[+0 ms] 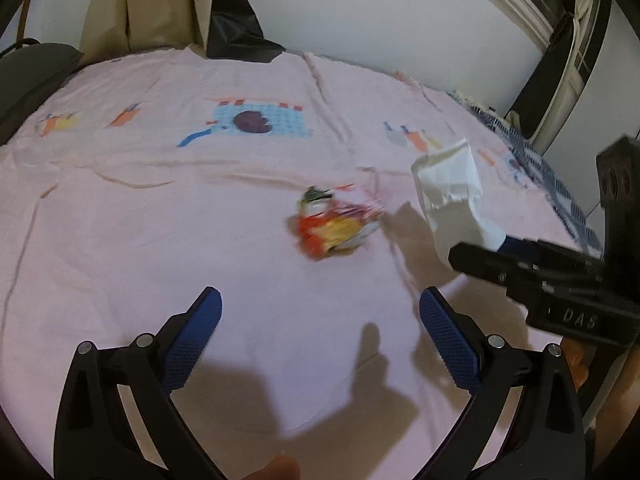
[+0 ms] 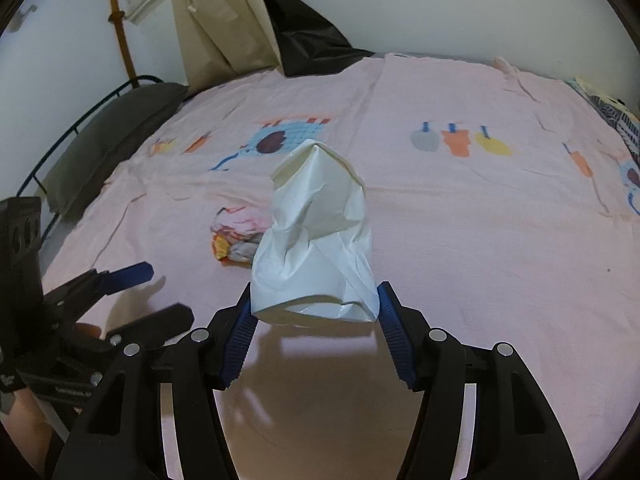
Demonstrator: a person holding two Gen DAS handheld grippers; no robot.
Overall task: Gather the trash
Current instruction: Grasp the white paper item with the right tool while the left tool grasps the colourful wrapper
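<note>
A crumpled red, yellow and white wrapper lies on the pink bed sheet, ahead of my left gripper, which is open and empty above the sheet. My right gripper is shut on a white paper bag and holds it above the sheet. The bag and the right gripper show at the right of the left wrist view. In the right wrist view the wrapper lies just left of and behind the bag, and the left gripper is at the lower left.
A beige paper bag and a black bag stand against the wall at the bed's far edge. A dark pillow lies by the metal bed rail at left. A blue patterned cloth lies at the right edge.
</note>
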